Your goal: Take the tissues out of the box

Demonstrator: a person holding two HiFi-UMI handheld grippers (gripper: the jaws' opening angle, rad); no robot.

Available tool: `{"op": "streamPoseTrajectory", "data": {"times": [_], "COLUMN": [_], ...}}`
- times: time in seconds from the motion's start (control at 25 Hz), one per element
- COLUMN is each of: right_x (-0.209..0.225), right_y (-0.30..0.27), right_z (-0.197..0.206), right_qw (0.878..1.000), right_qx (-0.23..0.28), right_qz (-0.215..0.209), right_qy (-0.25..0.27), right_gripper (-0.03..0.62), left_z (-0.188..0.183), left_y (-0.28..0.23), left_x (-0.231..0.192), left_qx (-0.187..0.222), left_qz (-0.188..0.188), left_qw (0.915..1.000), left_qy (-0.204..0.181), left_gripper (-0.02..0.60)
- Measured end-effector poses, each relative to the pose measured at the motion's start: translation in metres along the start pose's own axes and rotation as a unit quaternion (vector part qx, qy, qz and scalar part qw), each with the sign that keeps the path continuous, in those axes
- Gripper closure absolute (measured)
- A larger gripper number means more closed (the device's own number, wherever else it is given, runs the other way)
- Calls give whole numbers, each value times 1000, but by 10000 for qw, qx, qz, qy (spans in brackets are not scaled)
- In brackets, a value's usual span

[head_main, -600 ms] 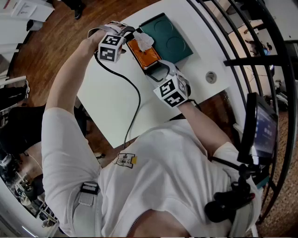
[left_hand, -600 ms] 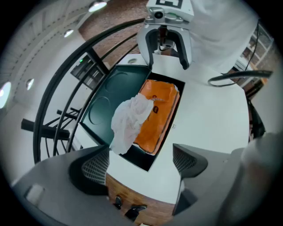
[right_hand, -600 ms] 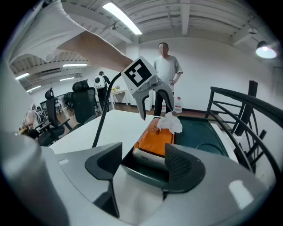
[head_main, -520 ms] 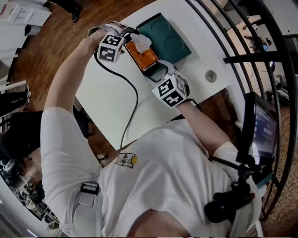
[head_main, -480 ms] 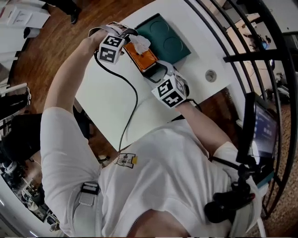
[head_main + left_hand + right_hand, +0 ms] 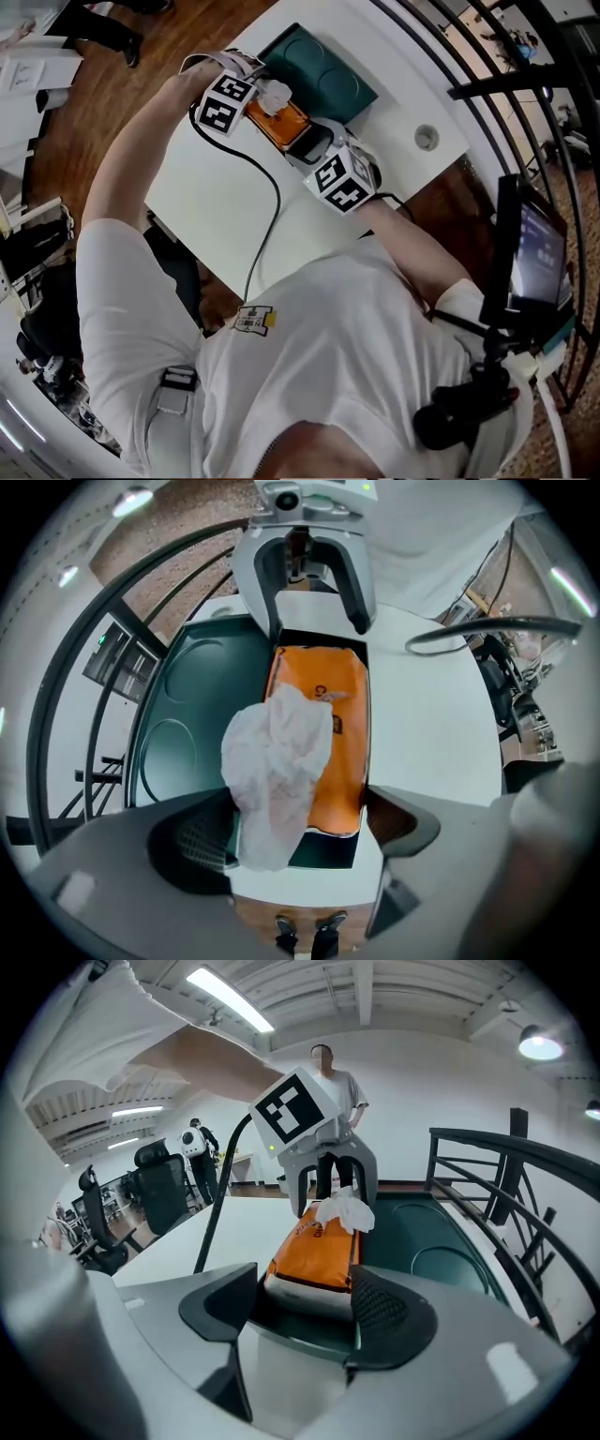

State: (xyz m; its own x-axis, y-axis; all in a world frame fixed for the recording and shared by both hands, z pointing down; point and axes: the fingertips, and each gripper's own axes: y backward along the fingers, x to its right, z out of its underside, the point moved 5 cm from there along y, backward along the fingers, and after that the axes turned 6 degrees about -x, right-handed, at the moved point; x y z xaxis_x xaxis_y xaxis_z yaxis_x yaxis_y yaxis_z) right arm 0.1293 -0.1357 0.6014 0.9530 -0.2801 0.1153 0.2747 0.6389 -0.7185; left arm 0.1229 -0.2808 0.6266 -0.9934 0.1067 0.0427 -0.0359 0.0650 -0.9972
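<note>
An orange tissue pack (image 6: 339,752) lies in the long compartment of a dark green tray (image 6: 183,714) on the white table. A crumpled white tissue (image 6: 277,761) sticks up out of its slot. My left gripper (image 6: 298,834) stands open over one end of the pack, with the tissue hanging between its jaws close to the left one, not pinched. My right gripper (image 6: 305,1302) is open at the opposite end; its jaws straddle the end of the pack (image 6: 314,1255), and no squeeze shows. In the head view both grippers (image 6: 255,84) (image 6: 307,141) face each other across the pack (image 6: 289,122).
The tray (image 6: 328,70) has two round recesses beside the pack. A black cable (image 6: 272,202) runs across the white table (image 6: 216,216). A round grommet (image 6: 427,138) sits near the table's right edge. Black railing bars (image 6: 497,84) stand beyond it, and a screen (image 6: 534,253) is at right.
The left gripper has drawn slightly closer over the tissue. The right gripper has stayed at its end of the pack. The head camera has shifted a little.
</note>
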Motion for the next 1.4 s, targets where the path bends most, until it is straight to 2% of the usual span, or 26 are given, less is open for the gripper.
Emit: {"op": "streamPoseTrajectory", "data": {"times": [0.04,0.08,0.2,0.4,0.64,0.84,0.96,1.04,1.12,1.24,1.32,1.4], "right_x": [-2,-4,-1,2,0,0,-2,-3,-11,-45,-69,-93], "right_y": [0,0,-5,-12,-12,-5,1,7,19,38,40,36], "right_z": [-1,-2,0,2,-2,-15,-25,-33,-48,-66,-69,-62], "right_qw": [10000,10000,10000,10000,10000,9995,9986,9971,9940,9874,9803,9671], "right_qx": [1,4,16,-14,58,277,414,534,693,798,764,686], "right_qz": [3,3,-22,-32,-32,16,38,62,105,27,-258,-727], "right_qy": [12,32,48,44,-2,121,330,545,836,1365,1805,2339], "right_gripper": [289,293,304,307,310,313,320,322,324,335,336,336], "left_z": [0,0,0,-1,0,6,7,8,7,-4,-15,-32], "left_y": [2,5,3,-4,10,36,53,66,87,117,123,118], "left_x": [2,3,2,0,5,8,16,26,46,97,135,174], "left_qx": [5,10,3,-68,-178,-372,-497,-521,-459,-312,-289,-274], "left_qz": [-26,-78,-182,-130,-203,-451,-631,-781,-1006,-1271,-1353,-1333], "left_qw": [10000,10000,9998,9999,9995,9976,9946,9903,9802,9547,9323,9035], "left_qy": [-10,-16,-3,54,150,370,650,1022,1643,2671,3342,4064], "left_gripper": [141,221,242,283,316,316,316,316,316,316,316,316]}}
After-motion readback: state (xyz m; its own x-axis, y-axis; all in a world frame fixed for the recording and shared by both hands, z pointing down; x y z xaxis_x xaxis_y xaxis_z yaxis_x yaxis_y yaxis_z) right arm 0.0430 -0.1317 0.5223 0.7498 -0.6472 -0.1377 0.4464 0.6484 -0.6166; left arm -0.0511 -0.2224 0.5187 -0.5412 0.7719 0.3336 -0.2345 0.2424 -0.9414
